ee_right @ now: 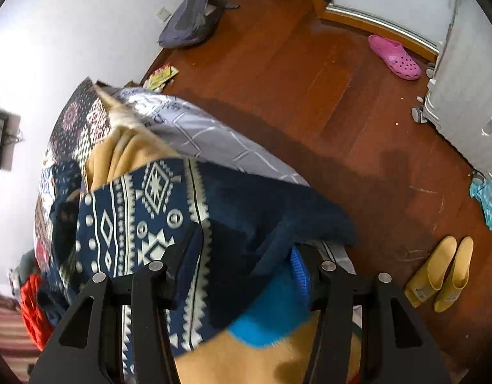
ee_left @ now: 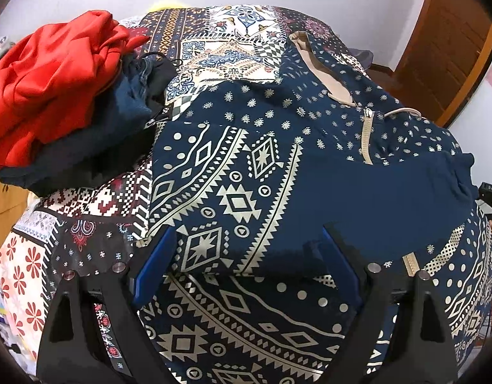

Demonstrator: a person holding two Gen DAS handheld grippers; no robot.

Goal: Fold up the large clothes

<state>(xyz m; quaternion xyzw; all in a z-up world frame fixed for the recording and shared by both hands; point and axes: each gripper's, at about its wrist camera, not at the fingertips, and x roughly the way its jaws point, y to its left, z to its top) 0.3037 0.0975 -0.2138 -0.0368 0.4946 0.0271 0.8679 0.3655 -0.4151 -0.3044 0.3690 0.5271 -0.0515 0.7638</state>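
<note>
Here soft navy geometric-print garment [ee_left: 233, 172] lies folded.

Patterned garment [ee_left: 277, 160] spread on the bedspread [ee_left: 220, 51], clothes pile [ee_left: 63, 102] at its left, boots [ee_right: 441, 275] on the floor [ee_right: 309, 80]

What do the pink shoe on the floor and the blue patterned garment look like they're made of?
Pink shoe: moulded foam or rubber, matt, one seamless piece with punched holes. Blue patterned garment: soft woven or knit cloth, matt, with a printed cream pattern; it drapes and creases. The fibre cannot be told.
</note>
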